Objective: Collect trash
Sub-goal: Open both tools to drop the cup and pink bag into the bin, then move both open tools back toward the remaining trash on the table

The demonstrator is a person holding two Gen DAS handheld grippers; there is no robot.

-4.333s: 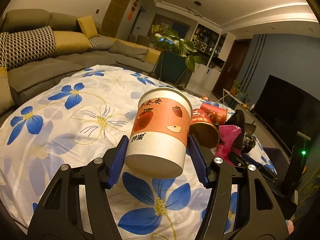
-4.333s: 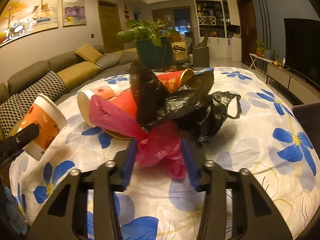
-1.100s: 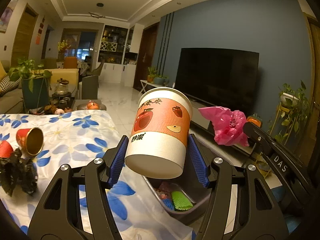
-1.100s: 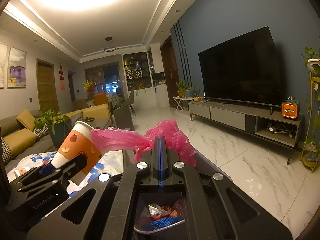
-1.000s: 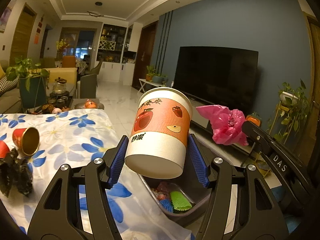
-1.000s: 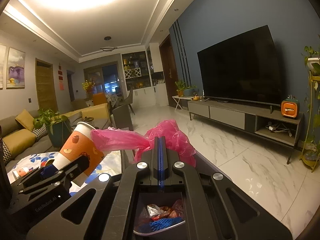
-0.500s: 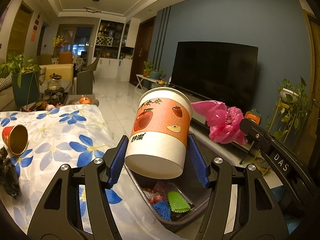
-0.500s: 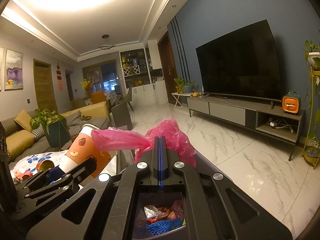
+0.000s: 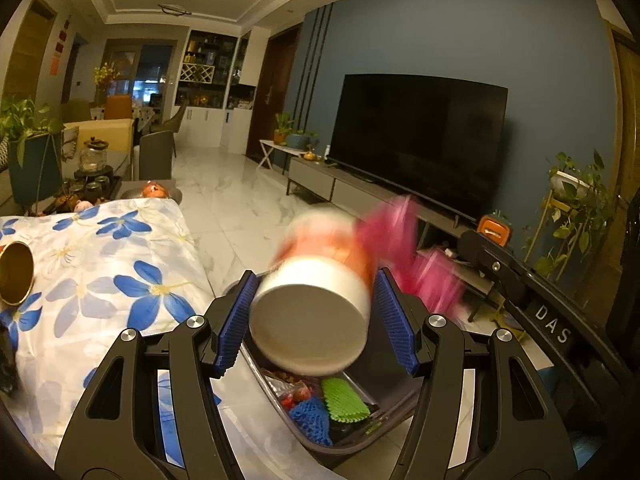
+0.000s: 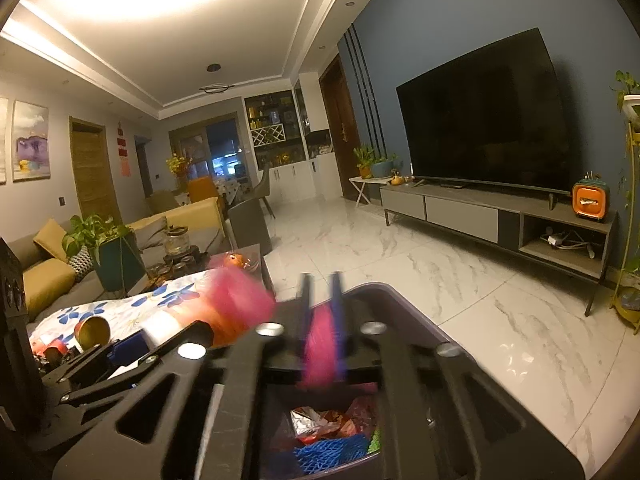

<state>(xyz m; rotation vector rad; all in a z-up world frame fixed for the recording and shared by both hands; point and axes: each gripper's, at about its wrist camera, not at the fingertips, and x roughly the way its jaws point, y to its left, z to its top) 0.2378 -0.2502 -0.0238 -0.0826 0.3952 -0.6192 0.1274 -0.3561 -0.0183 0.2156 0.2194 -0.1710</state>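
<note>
Both tools are releasing: left tool (image 9: 316, 326) letting the cup (image 9: 316, 300) fall, right tool (image 10: 322, 320) parting around the bag (image 10: 320, 344). We're fearing either missing the bin (image 9: 384, 432).

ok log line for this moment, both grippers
phase: drop into bin | left gripper: open, paper cup blurred, apparently falling | right gripper: jaws parting, pink plastic bag between fingers | table: gold-lined cup left

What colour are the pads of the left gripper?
Blue pads; clearest in the left wrist view.
</note>
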